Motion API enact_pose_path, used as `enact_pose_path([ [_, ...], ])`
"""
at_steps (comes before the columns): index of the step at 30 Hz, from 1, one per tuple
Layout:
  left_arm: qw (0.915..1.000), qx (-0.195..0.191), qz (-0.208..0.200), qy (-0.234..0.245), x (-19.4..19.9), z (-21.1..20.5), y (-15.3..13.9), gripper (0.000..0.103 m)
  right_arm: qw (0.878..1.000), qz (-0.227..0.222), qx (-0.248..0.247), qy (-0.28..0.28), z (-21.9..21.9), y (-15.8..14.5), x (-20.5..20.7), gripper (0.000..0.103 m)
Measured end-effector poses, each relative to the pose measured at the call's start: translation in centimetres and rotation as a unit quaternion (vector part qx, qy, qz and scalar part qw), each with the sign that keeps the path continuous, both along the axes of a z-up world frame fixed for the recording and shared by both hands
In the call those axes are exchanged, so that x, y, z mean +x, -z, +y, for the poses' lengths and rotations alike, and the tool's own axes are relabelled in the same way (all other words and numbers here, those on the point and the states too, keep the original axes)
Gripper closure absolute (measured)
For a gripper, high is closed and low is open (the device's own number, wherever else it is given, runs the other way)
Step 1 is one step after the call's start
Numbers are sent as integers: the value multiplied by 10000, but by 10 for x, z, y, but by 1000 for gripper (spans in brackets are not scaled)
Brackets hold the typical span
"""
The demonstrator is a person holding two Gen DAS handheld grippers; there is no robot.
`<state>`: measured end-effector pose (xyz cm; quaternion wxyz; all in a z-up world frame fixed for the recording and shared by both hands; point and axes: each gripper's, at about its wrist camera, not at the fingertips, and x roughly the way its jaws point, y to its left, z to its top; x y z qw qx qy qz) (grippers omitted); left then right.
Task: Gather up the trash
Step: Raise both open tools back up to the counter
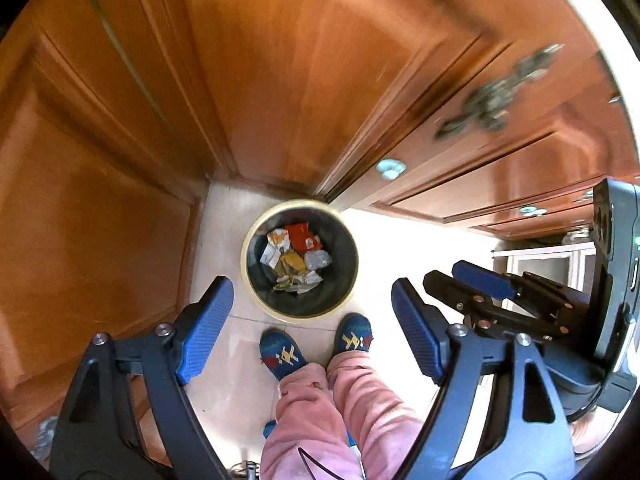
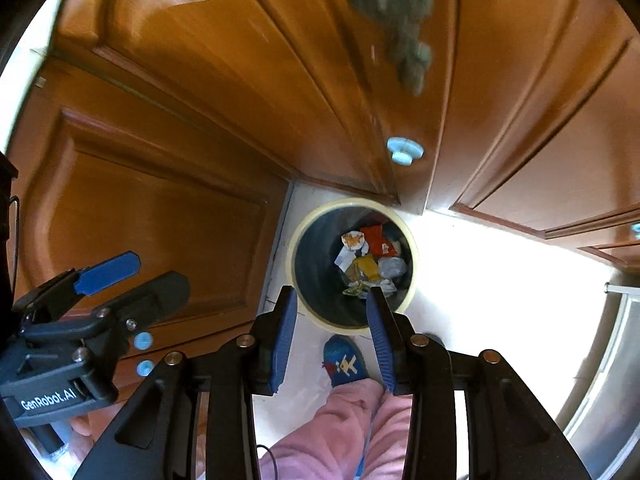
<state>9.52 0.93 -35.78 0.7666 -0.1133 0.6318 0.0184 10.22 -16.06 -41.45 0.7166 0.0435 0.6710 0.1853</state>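
Trash [image 1: 294, 258] lies heaped at the bottom of a round bin [image 1: 256, 236] with a pale rim: a red wrapper, crumpled white paper and yellowish scraps. The bin stands on the light floor [image 1: 400, 240], tucked into the corner where wooden cabinet doors [image 1: 280, 80] meet, likely so it stays out of the walkway. Both tongs point steeply down over it, a sensible pose for dropping pieces straight in. The left tongs [image 1: 312, 320] stand wide open with nothing between the blue pads; the right tongs [image 2: 332, 332] are narrower, also open and empty. A person's 2 patterned slippers [image 1: 354, 334] stand just beside the bin's near rim, below pink trouser legs.
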Motion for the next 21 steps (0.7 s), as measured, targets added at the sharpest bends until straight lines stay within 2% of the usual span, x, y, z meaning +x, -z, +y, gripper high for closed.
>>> enact_pose_path([
  [6,9987,-35,-457,205,-2,-5,-92,24,9991,-423,68,51,-11,-89,-4,66],
  [11,9945,73,-931,471,-1,-12,-167,24,9962,-846,114,154,-19,-164,-7,66],
  [16,9853,246,-1492,799,1,-18,-241,24,9891,-1412,217,366,-25,-247,-12,66],
  [21,9726,413,-2045,1029,1,-25,-305,24,9756,-2084,326,619,-32,-312,-17,64],
])
